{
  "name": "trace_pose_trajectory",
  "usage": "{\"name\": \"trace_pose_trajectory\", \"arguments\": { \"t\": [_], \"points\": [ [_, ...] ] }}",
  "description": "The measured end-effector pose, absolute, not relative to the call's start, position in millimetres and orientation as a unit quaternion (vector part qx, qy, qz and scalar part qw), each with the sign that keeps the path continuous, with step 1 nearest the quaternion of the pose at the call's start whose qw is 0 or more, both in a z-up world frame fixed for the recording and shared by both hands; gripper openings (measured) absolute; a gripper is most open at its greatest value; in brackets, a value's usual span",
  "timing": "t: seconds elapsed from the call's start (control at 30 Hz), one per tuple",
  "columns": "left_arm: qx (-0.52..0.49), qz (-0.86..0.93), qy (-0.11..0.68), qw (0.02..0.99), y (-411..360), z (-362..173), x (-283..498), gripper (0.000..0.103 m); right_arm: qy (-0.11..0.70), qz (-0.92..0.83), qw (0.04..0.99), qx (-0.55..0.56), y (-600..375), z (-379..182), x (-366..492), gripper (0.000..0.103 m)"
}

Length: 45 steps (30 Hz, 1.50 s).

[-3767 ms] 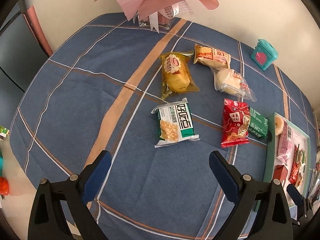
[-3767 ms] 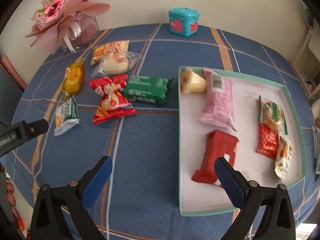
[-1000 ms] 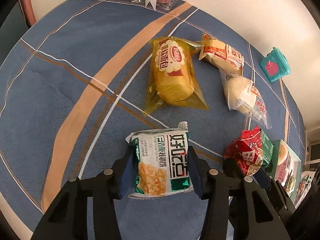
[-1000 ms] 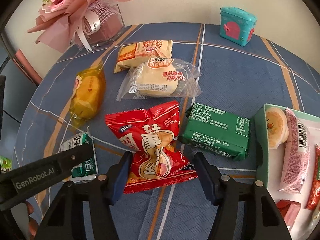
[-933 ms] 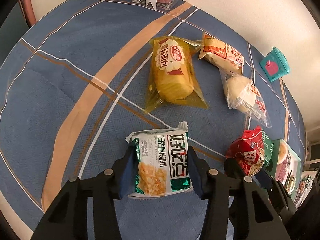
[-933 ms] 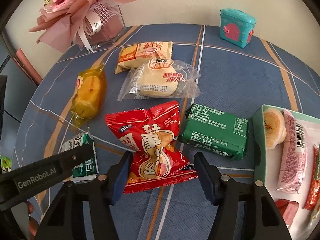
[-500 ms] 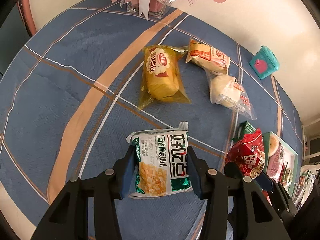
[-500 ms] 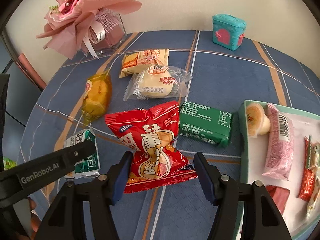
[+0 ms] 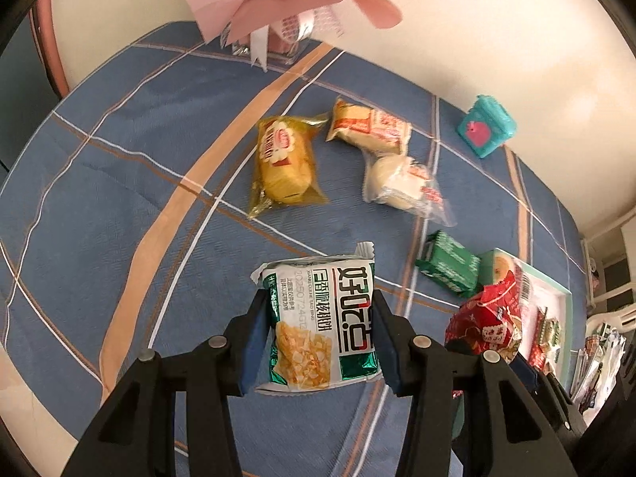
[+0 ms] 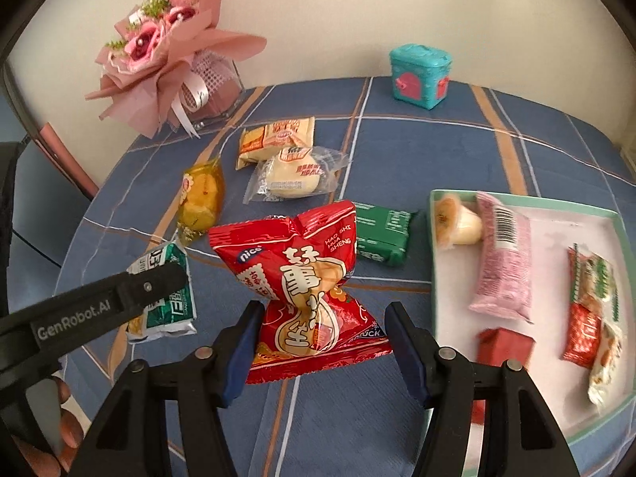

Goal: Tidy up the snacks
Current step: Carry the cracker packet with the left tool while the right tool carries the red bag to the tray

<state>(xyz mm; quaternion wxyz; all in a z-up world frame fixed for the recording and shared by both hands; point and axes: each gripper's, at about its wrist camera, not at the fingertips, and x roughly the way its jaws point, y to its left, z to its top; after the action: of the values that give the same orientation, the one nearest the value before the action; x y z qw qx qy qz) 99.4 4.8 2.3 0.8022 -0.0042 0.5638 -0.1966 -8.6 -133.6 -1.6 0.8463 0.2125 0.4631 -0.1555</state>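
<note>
Both snack packs lifted off tablecloth (image 9: 119, 167), clamped in hand-held grippers.

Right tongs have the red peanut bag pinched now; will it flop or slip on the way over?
The red peanut bag is creased at the right tongs, so probably soft and air-filled. Its top stands unsupported: likely light. Glossy film could slide.
</note>
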Motion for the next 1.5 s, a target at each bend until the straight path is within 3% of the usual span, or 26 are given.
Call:
{"name": "trace_pose_trajectory", "arguments": {
  "t": [0.47, 1.5],
  "points": [
    [0.041, -0.235, 0.522, 0.819, -29.4, 35.5, 59.1, 0.050, 0.442, -0.193, 0.844, 0.233, -154.9, 24.6, -60.8, 0.065],
    [0.121, -0.328, 0.509, 0.787, -138.4, 35.7, -22.1, 0.050, 0.442, -0.334, 0.751, 0.359, -275.4, 5.9, -154.7, 0.066]
  ]
}}
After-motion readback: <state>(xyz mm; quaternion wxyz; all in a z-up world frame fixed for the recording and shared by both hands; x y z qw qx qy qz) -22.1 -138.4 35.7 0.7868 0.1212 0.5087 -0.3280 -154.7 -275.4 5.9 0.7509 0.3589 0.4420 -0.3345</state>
